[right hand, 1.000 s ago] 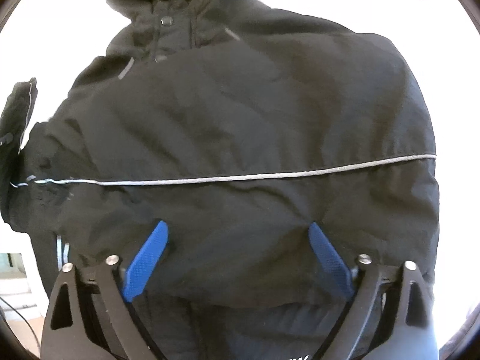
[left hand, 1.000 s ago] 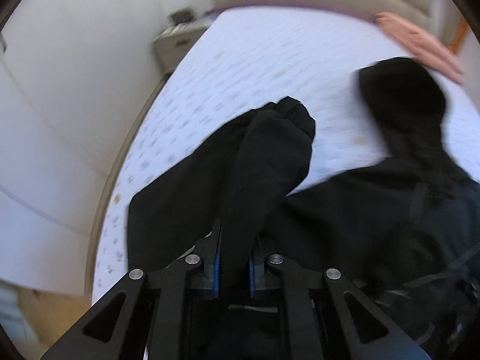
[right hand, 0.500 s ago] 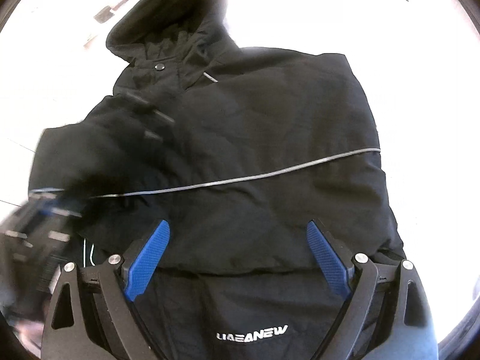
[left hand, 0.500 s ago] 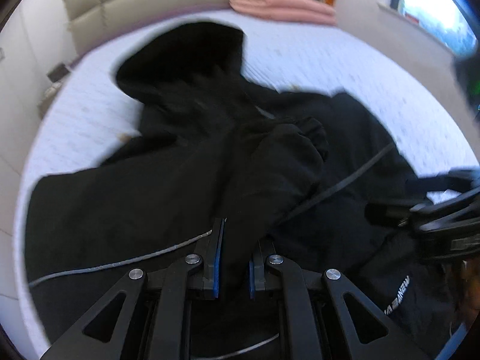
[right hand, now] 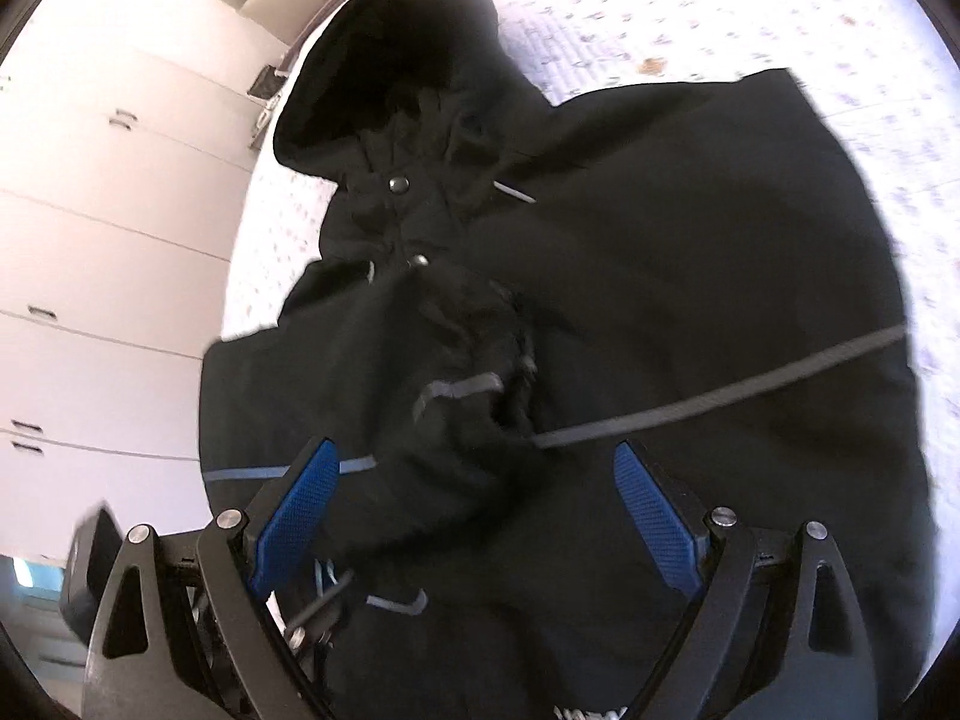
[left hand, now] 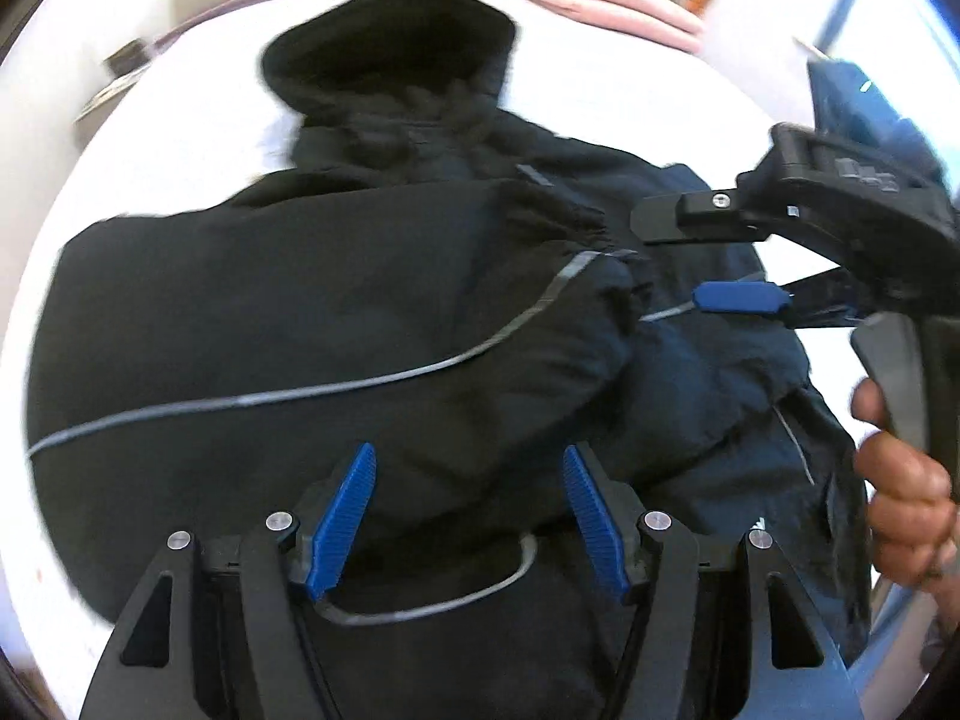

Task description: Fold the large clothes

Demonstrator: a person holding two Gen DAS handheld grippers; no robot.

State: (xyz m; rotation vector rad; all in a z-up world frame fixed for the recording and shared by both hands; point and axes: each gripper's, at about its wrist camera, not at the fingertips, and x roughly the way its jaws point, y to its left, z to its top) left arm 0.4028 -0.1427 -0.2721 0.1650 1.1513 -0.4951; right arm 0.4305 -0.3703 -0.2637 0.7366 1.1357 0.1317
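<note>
In the left wrist view, the black jacket [left hand: 336, 312] lies spread on the white bed [left hand: 150, 144] and fills the middle of the frame. Its hood [left hand: 390, 54] points to the upper centre, and a thin grey stripe [left hand: 360, 384] runs across the cloth from the left edge toward the right. A sleeve [left hand: 540, 276] lies folded over the body of the jacket, its cuff in the upper right part. The left gripper [left hand: 468, 510] is at the bottom centre. Its jaws have just been opening and now stand apart; the blue pads [left hand: 348, 516] do not press on anything, and the jacket lies below them. At the right edge the right gripper [left hand: 690, 258] comes in from the side with its jaws apart, above the jacket, and a hand [left hand: 906, 492] holds its handle in the lower right. A pink folded cloth [left hand: 600, 0] lies on the bed at the top right.

In the right wrist view, the same jacket [right hand: 660, 300] covers most of the frame, hood [right hand: 396, 66] in the upper centre, with two snap buttons [right hand: 398, 183] under it. The folded sleeve [right hand: 456, 384] crosses the middle. The right gripper [right hand: 480, 510] at the bottom has its fingers wide apart, holding nothing. White cupboard doors [right hand: 108, 276] stand at the left, and the patterned bed sheet [right hand: 750, 12] shows at the upper right.
</note>
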